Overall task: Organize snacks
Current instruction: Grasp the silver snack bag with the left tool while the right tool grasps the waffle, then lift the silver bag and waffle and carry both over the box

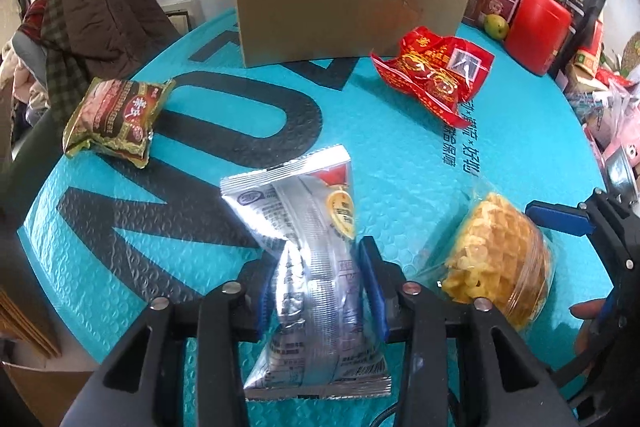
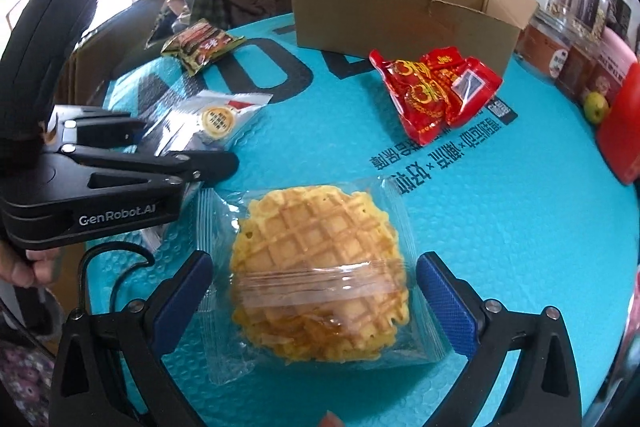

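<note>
Pinching silver packet (image 1: 316,267) — left jaws; right jaws wide, straddling waffle bag (image 2: 320,279) untouched.

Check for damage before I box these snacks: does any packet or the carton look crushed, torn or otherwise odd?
The silver packet is pinched into a waist between the left tongs, so it looks squeezed. The cardboard box has a crease on its front wall near the right corner. The red packet lies crumpled. No spill shows.
</note>
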